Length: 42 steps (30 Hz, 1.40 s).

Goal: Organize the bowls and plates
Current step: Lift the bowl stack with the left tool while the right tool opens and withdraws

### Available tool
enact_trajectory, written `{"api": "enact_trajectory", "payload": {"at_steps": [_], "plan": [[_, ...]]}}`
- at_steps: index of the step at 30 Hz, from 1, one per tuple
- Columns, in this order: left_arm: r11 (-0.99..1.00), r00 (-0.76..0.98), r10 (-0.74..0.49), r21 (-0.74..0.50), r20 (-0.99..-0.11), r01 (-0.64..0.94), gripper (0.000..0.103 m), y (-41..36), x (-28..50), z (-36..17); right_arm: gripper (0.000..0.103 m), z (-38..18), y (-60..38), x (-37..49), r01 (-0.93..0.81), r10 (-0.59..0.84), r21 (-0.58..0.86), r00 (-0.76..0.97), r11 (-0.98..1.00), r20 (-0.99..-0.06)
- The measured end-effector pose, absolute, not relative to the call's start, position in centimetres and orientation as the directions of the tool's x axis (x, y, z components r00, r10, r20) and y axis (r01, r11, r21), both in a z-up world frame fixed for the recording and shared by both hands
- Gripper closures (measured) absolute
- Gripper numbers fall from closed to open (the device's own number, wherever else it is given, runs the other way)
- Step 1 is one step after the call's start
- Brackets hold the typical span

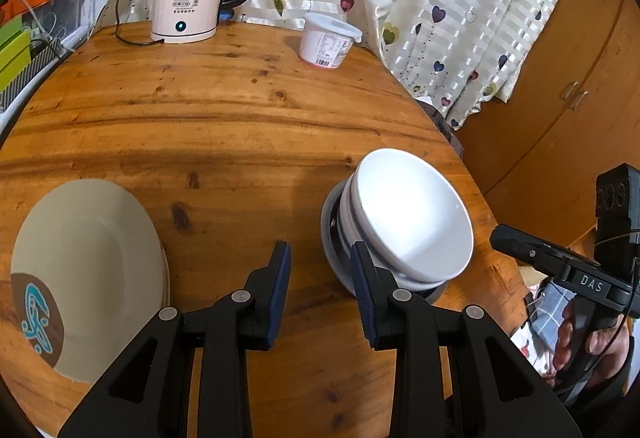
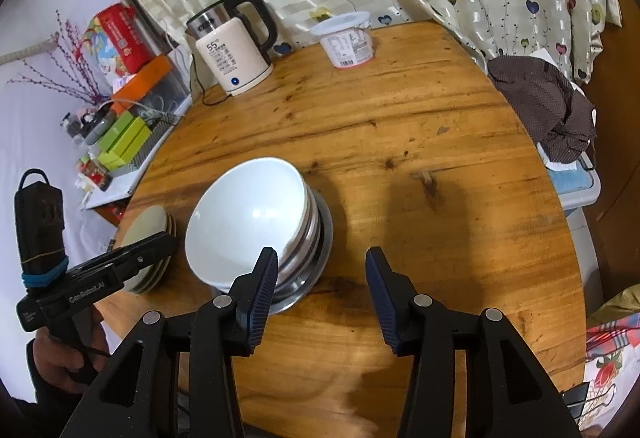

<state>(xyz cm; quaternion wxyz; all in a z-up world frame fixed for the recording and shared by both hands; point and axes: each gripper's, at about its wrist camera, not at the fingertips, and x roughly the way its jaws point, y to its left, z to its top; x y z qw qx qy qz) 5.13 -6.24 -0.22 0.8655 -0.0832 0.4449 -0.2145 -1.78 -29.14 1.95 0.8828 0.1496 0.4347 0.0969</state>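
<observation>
Since the white round bowls (image 2: 248,222) sit stacked inside a grey metal dish (image 2: 320,246) near the middle of the round wooden worktop (image 2: 420,166), and the tan plates w/ a brown-and-blue mark (image 1: 84,270) are piled at the near left, it looks like the sorting is about done.

The right gripper (image 2: 320,286) is just right of the bowl stack, jaws apart w/ nothing between them, left pad very near the bowls. The left gripper (image 1: 320,274) hangs between plates & bowls, jaws also apart, holding nothing.

The top bowl leans a bit. Best to pull the right one back slow & straight so it doesn't bump the stack. Keep away from the white kettle (image 2: 236,50) & white tub (image 2: 348,42) at the far side.
</observation>
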Motion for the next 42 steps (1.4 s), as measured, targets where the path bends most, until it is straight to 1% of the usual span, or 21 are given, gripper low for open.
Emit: {"api": "enact_trajectory", "payload": {"at_steps": [14, 16, 21, 28, 29, 42], "plan": [[0.885, 0.500, -0.463, -0.355, -0.732, 0.300, 0.070, -5.6, 4.1, -1.2, 0.057, 1.1, -29.1, -2.3, -0.053, 0.332, 0.372, 0.578, 0.927, -0.745], [0.879, 0.488, -0.476, -0.371, -0.732, 0.301, 0.068, -5.6, 4.1, -1.5, 0.057, 0.9, -29.1, -2.3, -0.058, 0.345, 0.382, 0.571, 0.922, -0.745], [0.869, 0.469, -0.493, -0.396, -0.733, 0.296, 0.067, -5.8, 4.4, -1.8, 0.058, 0.2, -29.4, -1.9, -0.036, 0.351, 0.401, 0.562, 0.915, -0.749], [0.858, 0.434, -0.514, -0.437, -0.740, 0.270, 0.067, -5.8, 5.1, -2.5, 0.081, -0.9, -29.9, -1.5, -0.018, 0.365, 0.425, 0.547, 0.905, -0.753], [0.856, 0.430, -0.517, -0.442, -0.741, 0.268, 0.067, -5.8, 5.2, -2.6, 0.083, -0.9, -29.9, -1.4, -0.020, 0.369, 0.429, 0.546, 0.903, -0.752], [0.820, 0.387, -0.571, -0.518, -0.724, 0.241, 0.068, -5.8, 6.5, -3.7, 0.084, -2.3, -30.2, -0.3, -0.010, 0.453, 0.525, 0.519, 0.851, -0.725]]}}
